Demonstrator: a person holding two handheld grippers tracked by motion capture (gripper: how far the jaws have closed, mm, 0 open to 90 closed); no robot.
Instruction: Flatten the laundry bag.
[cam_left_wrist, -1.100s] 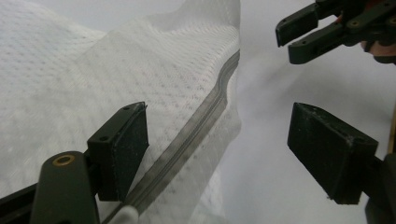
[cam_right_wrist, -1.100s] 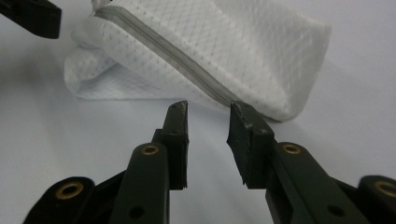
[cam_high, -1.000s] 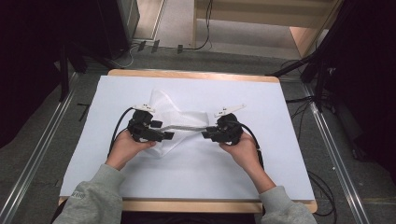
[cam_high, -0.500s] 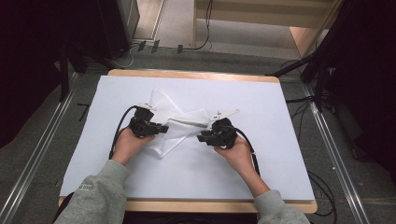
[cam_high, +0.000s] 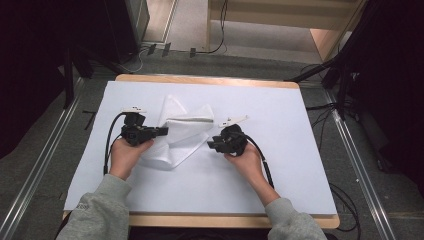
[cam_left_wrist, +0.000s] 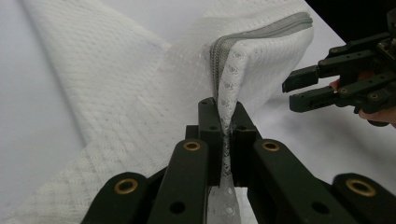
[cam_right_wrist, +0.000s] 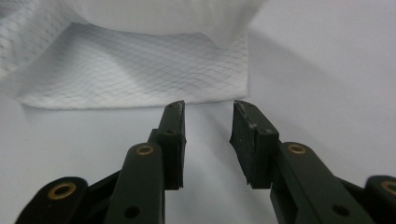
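A white mesh cloth (cam_high: 182, 132) with a grey zipper (cam_left_wrist: 261, 32) lies crumpled on the white table cover (cam_high: 280, 125). My left gripper (cam_high: 162, 131) is shut on the cloth's edge just below the zipper, and the mesh (cam_left_wrist: 140, 93) is pinched between its pads (cam_left_wrist: 225, 116) and lifted into a fold. My right gripper (cam_high: 209, 145) is open by the cloth's right corner. Its jaws have just been opening, with nothing between them (cam_right_wrist: 208, 109). The mesh (cam_right_wrist: 140, 79) lies flat just beyond its tips. The right gripper (cam_left_wrist: 299, 91) also appears in the left gripper view, off the cloth.
The white cover sits on a wooden table with its edge (cam_high: 210, 80) at the far side. Cables trail from both grippers toward the person's sleeves. Metal rails (cam_high: 350, 150) and floor cables run beside the table.
The left gripper's jaws closed on the cloth and it drew left, pulling the fold with it. The right gripper came away from the cloth, moving left and toward the person.
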